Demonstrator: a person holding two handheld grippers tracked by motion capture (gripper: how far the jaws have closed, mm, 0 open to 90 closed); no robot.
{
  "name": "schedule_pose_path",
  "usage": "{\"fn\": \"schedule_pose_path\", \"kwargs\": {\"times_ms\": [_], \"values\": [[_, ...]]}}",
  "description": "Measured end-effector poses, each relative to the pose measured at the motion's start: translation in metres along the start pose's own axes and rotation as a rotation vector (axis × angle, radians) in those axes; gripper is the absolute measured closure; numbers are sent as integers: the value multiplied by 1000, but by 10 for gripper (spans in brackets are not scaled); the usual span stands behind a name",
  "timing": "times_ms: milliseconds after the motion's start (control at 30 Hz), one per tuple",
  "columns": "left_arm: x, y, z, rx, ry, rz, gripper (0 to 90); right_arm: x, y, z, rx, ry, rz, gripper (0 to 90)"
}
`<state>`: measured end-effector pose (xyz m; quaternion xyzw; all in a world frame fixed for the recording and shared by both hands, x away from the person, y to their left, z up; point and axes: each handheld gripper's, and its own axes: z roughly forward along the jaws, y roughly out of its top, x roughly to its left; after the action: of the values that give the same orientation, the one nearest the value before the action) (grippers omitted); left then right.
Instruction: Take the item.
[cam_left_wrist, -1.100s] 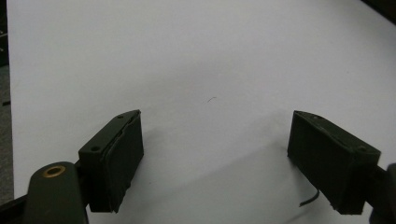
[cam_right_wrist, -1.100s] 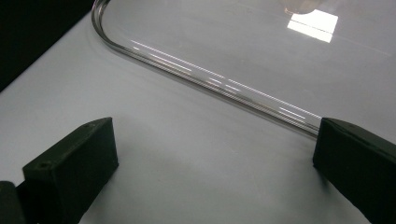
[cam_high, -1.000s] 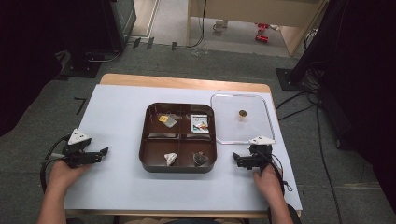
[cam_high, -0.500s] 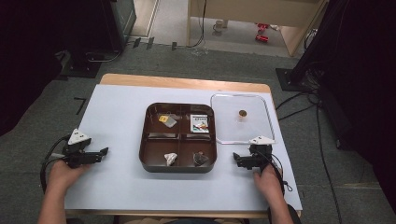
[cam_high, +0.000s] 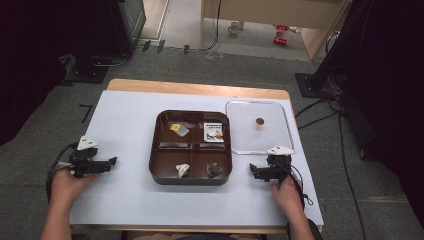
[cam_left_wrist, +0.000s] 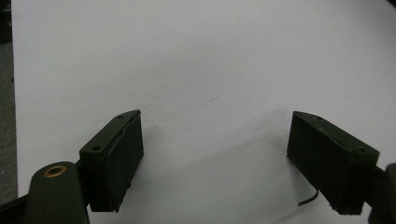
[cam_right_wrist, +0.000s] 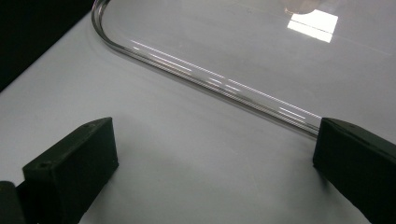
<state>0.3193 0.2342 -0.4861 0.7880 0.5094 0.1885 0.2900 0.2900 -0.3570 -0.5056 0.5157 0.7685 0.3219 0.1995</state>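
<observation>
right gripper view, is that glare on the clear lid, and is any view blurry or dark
Right gripper view: yes, a bright square reflection and thin streaks of glare along the rim of the clear lid, with the black jaws soft at close range. Left gripper view: the open jaws cast a faint shadow on the white table cover. High view: evenly lit table, dark surroundings, slightly soft.

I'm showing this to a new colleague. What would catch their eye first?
The dark brown four-compartment tray at the middle of the white table cover, with a small item in each compartment. Just right of it lies a clear lid. The left tongs and right tongs rest open on either side.
</observation>
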Motion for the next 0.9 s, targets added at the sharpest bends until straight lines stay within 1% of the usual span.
{"fn": "schedule_pose_path", "kwargs": {"times_ms": [67,100,133,167,267,333,467,533,567,600,667,733,800,833,900], "values": [[-2,4,0,26,15,-21,200,0,0,0,0,0,0,0],[-4,8,-2,44,25,-33,264,0,0,0,0,0,0,0],[-4,8,-2,44,25,-33,312,0,0,0,0,0,0,0],[-5,10,-3,47,6,-36,350,0,0,0,0,0,0,0],[-9,12,-4,55,3,-41,407,0,0,0,0,0,0,0],[-11,14,-5,55,-1,-35,418,0,0,0,0,0,0,0],[-13,19,-10,35,-24,-54,438,0,0,0,0,0,0,0],[-15,21,-13,17,-35,-42,454,0,0,0,0,0,0,0],[-17,23,-15,4,-52,-31,479,0,0,0,0,0,0,0],[-17,23,-15,4,-52,-31,486,0,0,0,0,0,0,0],[-19,26,-16,2,-77,-38,493,0,0,0,-2,0,-3,0],[-21,28,-17,1,-89,-40,499,0,0,0,-1,0,-2,0],[-24,31,-18,-9,-98,-33,498,0,0,0,-1,0,-3,0],[-28,34,-21,-24,-103,-26,498,0,0,0,-1,0,-2,0],[-32,37,-23,-37,-109,-22,496,0,0,0,-1,1,-3,0]]}}
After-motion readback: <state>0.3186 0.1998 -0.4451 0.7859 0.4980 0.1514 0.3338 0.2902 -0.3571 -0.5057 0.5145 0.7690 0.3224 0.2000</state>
